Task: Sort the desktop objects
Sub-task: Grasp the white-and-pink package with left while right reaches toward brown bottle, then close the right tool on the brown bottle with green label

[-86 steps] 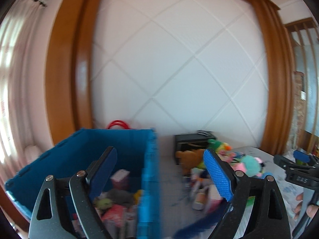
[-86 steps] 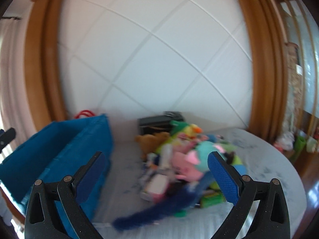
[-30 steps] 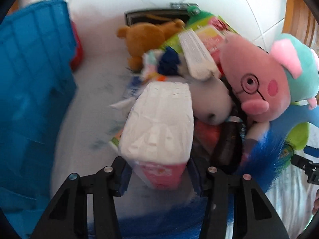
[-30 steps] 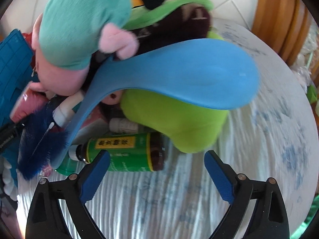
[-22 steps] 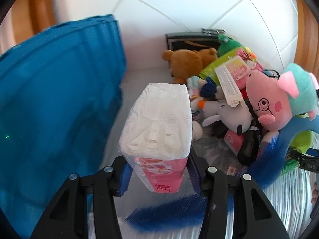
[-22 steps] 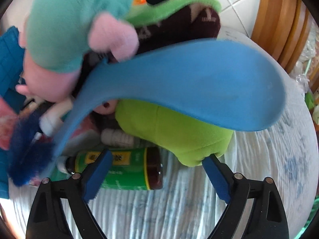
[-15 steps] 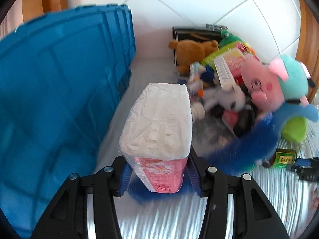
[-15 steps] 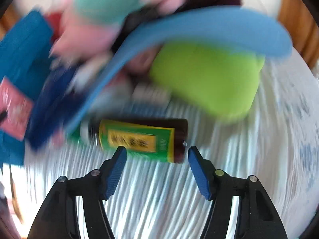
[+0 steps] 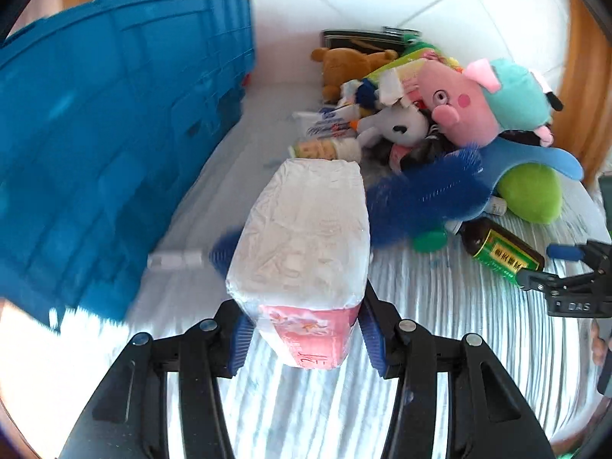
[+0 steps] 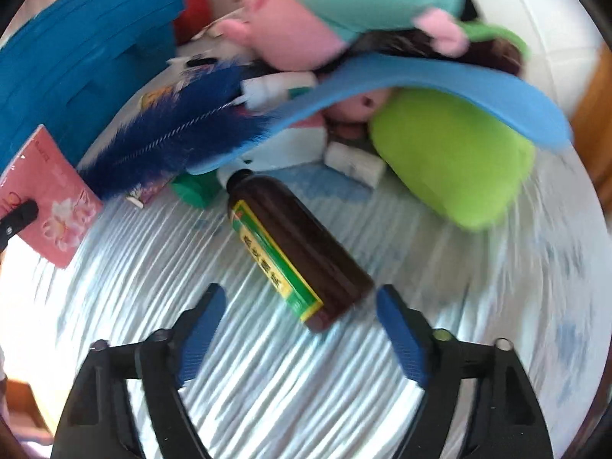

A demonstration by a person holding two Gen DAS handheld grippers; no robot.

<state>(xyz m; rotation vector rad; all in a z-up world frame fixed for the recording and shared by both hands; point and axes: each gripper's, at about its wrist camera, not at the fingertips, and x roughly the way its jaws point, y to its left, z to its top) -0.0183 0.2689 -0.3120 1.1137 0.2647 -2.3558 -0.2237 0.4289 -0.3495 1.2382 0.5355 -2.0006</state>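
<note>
Right now the left gripper (image 9: 302, 338) has its fingers (image 9: 239, 338) clamped on the pink end of a tissue pack (image 9: 306, 237), which sticks out forward, white wrapper up, lifted clear of the desk (image 9: 440, 363). Just to its left stands the tall blue crate (image 9: 114, 122), its ribbed wall blurred. From the right wrist view the pack's pink end (image 10: 46, 195) shows at the left edge, beside the crate (image 10: 76, 61).

The right gripper (image 10: 302, 327) sits low over the striped cloth of the desk (image 10: 267, 401), fingers (image 10: 199, 329) spread apart on either side of the base of a brown bottle (image 10: 298, 248) with a green and yellow label. The bottle lies on its side, cap pointing toward the pile; whether either finger touches it I cannot tell. The left wrist view shows the same bottle (image 9: 497, 250) with the right gripper (image 9: 566, 271) at its base.

Behind the bottle is the heap: a dark blue bristly brush (image 10: 172, 134) on a pale blue handle (image 10: 440, 88), a lime green plush (image 10: 455, 164) beneath that handle, and a pink pig toy (image 10: 306, 26) in a teal top on the pile. A brown teddy bear (image 9: 352, 65) lies at the back near the wall.
</note>
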